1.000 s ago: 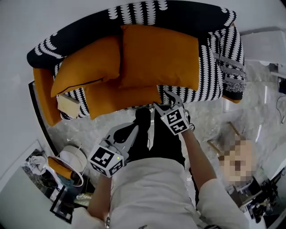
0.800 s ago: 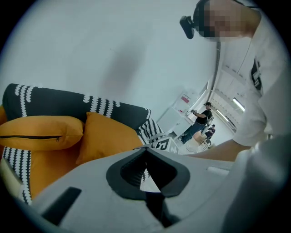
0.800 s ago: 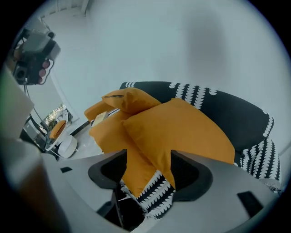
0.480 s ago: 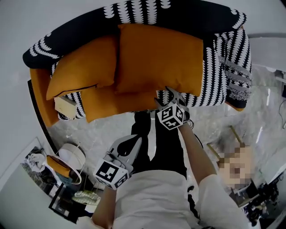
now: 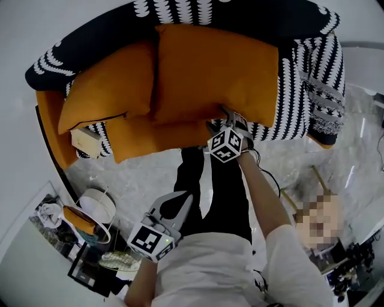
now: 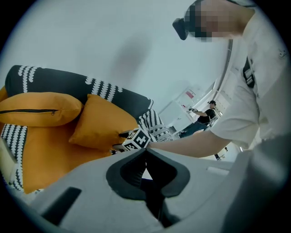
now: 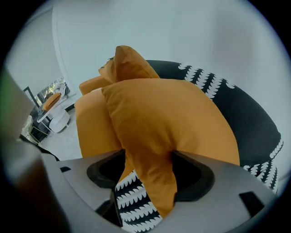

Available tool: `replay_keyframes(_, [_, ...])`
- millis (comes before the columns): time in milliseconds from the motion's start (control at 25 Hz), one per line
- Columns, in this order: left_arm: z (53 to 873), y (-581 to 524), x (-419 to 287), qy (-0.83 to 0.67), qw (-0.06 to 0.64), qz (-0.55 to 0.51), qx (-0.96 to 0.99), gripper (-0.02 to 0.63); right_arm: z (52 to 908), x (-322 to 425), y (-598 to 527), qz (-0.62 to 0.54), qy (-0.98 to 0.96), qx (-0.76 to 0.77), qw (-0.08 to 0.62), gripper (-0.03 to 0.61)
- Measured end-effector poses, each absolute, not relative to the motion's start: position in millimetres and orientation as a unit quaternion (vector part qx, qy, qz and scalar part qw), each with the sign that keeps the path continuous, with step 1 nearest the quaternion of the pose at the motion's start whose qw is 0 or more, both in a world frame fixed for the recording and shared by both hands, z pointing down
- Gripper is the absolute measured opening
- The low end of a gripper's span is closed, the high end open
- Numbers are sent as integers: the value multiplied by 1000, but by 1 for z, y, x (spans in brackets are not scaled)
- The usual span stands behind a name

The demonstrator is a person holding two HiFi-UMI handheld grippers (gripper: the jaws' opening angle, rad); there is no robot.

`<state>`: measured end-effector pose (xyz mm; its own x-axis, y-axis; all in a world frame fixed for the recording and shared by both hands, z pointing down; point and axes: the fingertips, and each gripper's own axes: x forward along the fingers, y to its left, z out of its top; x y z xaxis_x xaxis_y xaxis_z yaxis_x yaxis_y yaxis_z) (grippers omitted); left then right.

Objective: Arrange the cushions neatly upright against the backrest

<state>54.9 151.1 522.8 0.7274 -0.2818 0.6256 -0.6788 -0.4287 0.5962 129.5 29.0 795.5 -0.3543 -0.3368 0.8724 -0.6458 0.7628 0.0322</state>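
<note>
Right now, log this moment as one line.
left claw: shut, empty | right claw: jaws just opening, corner of large cushion between them | large cushion: propped against backrest | small cushion: beside it, not upright

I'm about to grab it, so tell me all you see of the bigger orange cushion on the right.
The bigger orange cushion is plain fabric, plump and rectangular, leaning upright against the sofa backrest. One side overlaps the smaller cushion. Its lower corner sits between the right tongs, whose jaws have just been opening.

Living room: sofa (image 5: 300,78), orange cushions (image 5: 210,72)
</note>
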Motion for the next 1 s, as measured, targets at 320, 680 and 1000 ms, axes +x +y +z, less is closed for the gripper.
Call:
replay_keyframes(320, [525,146,57,-296,452,227,810,11,812,137,16,129,-790,298,521,266])
replay_keyframes(680, [522,133,55,-313,464,215,800,11,802,143,11,154,-774,317,526,107])
replay_keyframes(1000, [497,118,64,-300,437,194,826,11,774,154,12,191,-766,336,514,14])
